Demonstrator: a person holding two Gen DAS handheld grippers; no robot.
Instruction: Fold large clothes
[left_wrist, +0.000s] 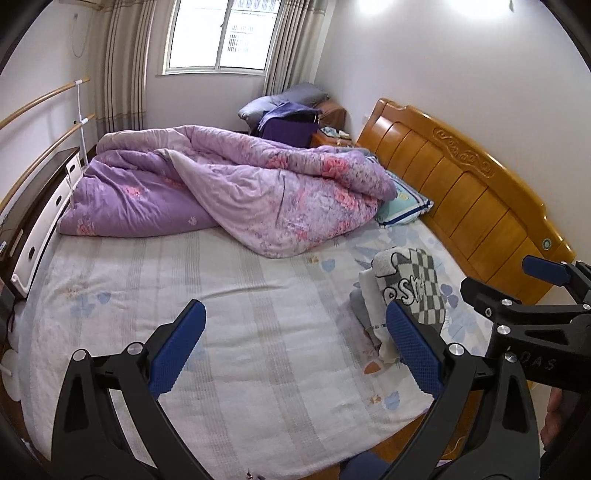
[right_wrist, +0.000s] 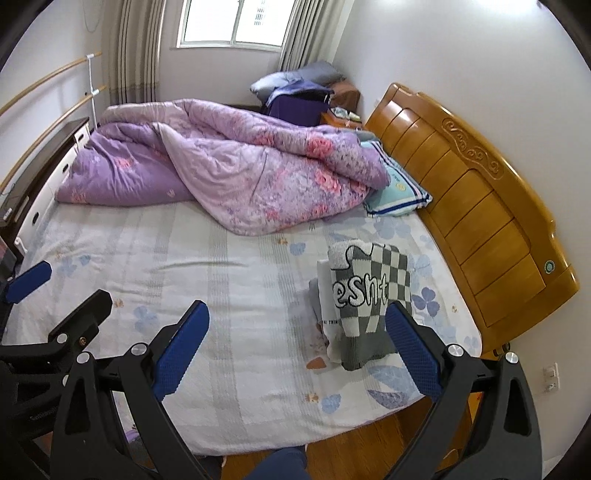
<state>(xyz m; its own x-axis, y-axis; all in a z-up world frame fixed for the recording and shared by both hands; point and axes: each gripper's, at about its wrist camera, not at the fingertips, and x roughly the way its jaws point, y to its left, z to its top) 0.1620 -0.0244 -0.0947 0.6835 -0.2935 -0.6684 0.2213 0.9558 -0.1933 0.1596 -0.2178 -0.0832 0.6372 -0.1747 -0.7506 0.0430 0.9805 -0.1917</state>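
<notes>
Clothes: folded stack (right_wrist: 364, 302) on the bed (right_wrist: 221, 295), near the headboard (right_wrist: 480, 206).
Hand-held grippers: left hand-held gripper (left_wrist: 295, 354) and right hand-held gripper (right_wrist: 297, 350) spread wide, empty.
Risk: I could topple the stack by pinching only its top checked sweater (right_wrist: 373, 280).

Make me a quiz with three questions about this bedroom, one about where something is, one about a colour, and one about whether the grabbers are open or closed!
1. Where is the folded stack of clothes?
A. on the floor
B. on the bed near the wooden headboard
C. on the windowsill

2. What colour is the big crumpled quilt?
A. green
B. purple with pink flowers
C. plain black

3. How are the left gripper and right gripper?
A. both open, holding nothing
B. both shut on cloth
C. one is holding the pillow

Answers:
1 B, the stack lies on the sheet beside the headboard.
2 B, its fabric is purple with pink blooms.
3 A, each pair of blue pads stands wide apart with nothing between.
</notes>
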